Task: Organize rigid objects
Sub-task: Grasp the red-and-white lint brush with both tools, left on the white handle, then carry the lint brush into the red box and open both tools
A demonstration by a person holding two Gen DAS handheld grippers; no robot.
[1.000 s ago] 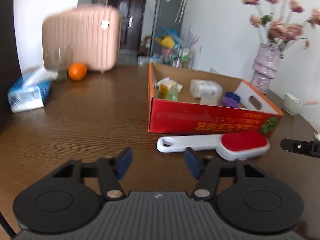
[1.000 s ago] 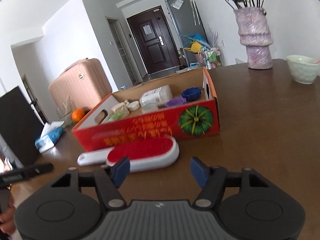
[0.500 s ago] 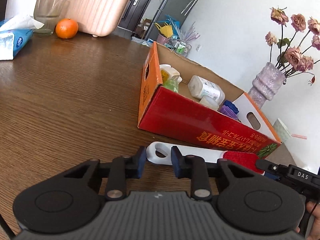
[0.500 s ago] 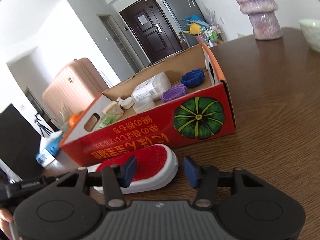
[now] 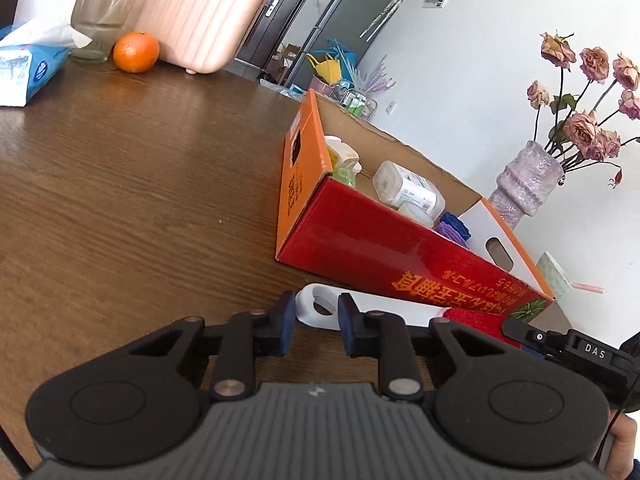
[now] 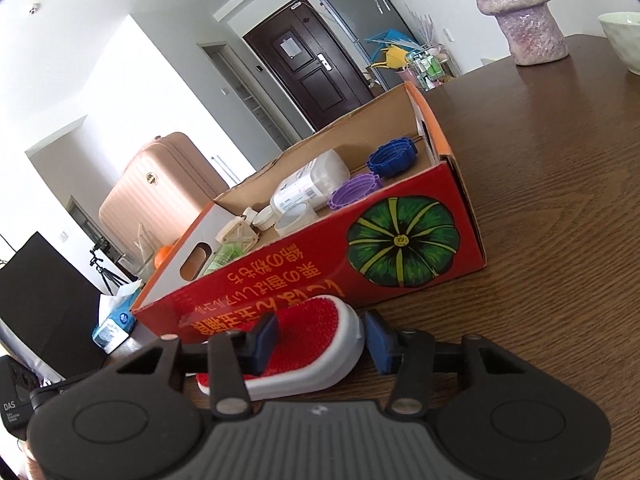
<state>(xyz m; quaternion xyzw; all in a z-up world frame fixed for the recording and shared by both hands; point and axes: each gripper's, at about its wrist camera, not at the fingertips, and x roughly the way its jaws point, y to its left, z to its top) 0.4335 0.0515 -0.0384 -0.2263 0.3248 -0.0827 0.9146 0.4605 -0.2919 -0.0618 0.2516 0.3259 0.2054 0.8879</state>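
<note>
A lint brush with a white handle [image 5: 384, 307] and a red bristle head [image 6: 316, 320] lies on the brown table against the near wall of a red and orange cardboard box [image 5: 380, 248]. My left gripper [image 5: 316, 316] is shut on the ring end of the handle. At the other end, my right gripper [image 6: 322, 338] has the head between its jaws, which are closing; one pad lies on the red bristles, the other against the white rim. The box [image 6: 280, 280] holds a white bottle [image 6: 312, 188], a blue cap, a purple cap and other small items.
An orange [image 5: 136, 52], a glass [image 5: 104, 20] and a tissue pack [image 5: 24, 68] stand at the table's far left, before a pink suitcase [image 5: 200, 8]. A vase of dried roses [image 5: 524, 184] and a pale bowl [image 6: 624, 40] sit beyond the box.
Both grippers came forward and down to the brush and tilted. The left jaws closed around the handle ring; the right jaws narrowed around the red head. The brush has stayed by the box.
</note>
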